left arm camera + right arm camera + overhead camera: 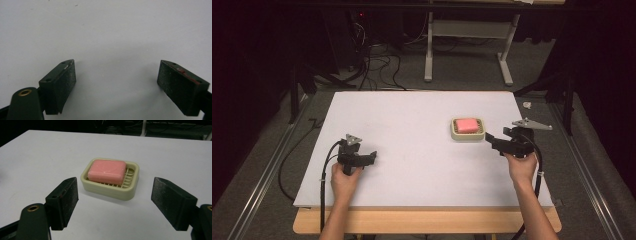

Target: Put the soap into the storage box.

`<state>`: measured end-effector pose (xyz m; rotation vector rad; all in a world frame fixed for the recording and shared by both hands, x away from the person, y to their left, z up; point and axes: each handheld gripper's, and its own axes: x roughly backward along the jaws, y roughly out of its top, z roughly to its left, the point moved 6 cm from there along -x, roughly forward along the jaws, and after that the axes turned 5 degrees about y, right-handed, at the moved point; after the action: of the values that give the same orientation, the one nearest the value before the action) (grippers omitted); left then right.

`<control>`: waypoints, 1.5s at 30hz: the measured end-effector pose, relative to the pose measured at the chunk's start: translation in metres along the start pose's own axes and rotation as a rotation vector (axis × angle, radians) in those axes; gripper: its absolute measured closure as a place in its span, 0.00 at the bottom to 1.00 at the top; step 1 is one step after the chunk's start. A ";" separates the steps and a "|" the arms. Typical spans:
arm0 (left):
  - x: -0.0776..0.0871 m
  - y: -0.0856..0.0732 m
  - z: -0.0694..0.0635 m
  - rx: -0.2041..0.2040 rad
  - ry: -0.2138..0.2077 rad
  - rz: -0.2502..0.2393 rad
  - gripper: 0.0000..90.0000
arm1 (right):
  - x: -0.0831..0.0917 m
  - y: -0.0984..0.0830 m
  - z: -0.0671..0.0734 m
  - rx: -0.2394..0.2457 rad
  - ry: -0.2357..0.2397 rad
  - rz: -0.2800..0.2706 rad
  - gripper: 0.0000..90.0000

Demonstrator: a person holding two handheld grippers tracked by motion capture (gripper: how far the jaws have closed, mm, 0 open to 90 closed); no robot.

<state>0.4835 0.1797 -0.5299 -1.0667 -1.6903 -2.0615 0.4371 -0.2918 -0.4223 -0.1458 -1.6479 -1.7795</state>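
A pink bar of soap (pixel 467 125) (pixel 107 171) lies in a cream slatted soap dish (pixel 455 134) (pixel 132 191) on the white table, right of centre. My right gripper (pixel 492 143) (pixel 115 202) is open just right of the dish, jaws spread wide and aimed at it, nothing between them. My left gripper (pixel 372 157) (pixel 116 80) is open at the front left, held low over bare tabletop, its jaws wide apart and empty.
The white board (pixel 412 120) rests on a wooden table (pixel 422 221) whose edge shows at the front. Beyond the far edge stand a table frame (pixel 464 45) and cables (pixel 377 65) on the floor. A small white object (pixel 527 105) lies off the board's right corner.
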 end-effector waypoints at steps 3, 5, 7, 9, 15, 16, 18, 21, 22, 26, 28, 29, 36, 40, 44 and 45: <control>0.000 0.000 0.000 0.000 0.000 0.000 0.17 | 0.003 -0.003 0.000 0.002 0.002 -0.007 0.25; 0.000 0.000 0.000 0.000 0.000 0.000 0.17 | 0.004 -0.006 0.000 0.002 0.003 -0.006 0.25; 0.000 0.000 0.000 0.000 0.000 0.000 0.17 | 0.005 -0.009 -0.001 0.001 0.002 -0.006 0.25; 0.000 0.000 0.000 0.000 0.000 0.000 0.17 | 0.006 -0.012 -0.001 0.000 0.001 -0.008 0.25; 0.000 0.000 0.000 0.000 0.000 0.000 0.17 | 0.009 -0.021 0.000 -0.013 0.006 -0.018 0.25; 0.000 0.000 0.000 0.000 0.000 0.000 0.17 | 0.009 -0.023 0.001 -0.012 0.008 -0.019 0.25; 0.000 0.000 0.000 0.000 0.000 0.000 0.17 | 0.010 -0.026 0.002 -0.016 0.015 -0.019 0.25; 0.000 0.000 0.000 0.000 0.001 0.000 0.17 | 0.012 -0.031 0.004 -0.019 0.016 -0.023 0.25; 0.000 0.000 0.000 0.000 0.000 0.000 0.17 | 0.012 -0.033 0.005 -0.017 0.016 -0.025 0.25; 0.000 0.000 0.000 0.000 0.001 0.000 0.17 | 0.012 -0.039 0.007 -0.024 0.026 -0.026 0.25; 0.000 0.000 0.000 -0.001 0.001 0.000 0.17 | 0.010 -0.042 0.009 -0.025 0.030 -0.023 0.25; 0.000 0.000 0.000 0.000 0.000 0.000 0.17 | 0.010 -0.044 0.010 -0.026 0.032 -0.019 0.25; 0.000 0.000 0.000 -0.001 0.001 0.000 0.17 | 0.002 -0.058 0.014 -0.022 0.039 0.008 0.26; 0.000 0.000 0.000 -0.001 0.001 0.000 0.17 | -0.002 -0.064 0.016 -0.021 0.042 0.017 0.26; 0.000 0.000 0.000 -0.001 0.001 0.001 0.18 | -0.005 -0.071 0.017 -0.022 0.038 0.032 0.26; 0.000 0.000 0.000 -0.001 0.001 0.001 0.18 | -0.007 -0.073 0.017 -0.017 0.038 0.035 0.26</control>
<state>0.4834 0.1797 -0.5298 -1.0659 -1.6882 -2.0623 0.3960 -0.2776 -0.4832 -0.1467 -1.5946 -1.7601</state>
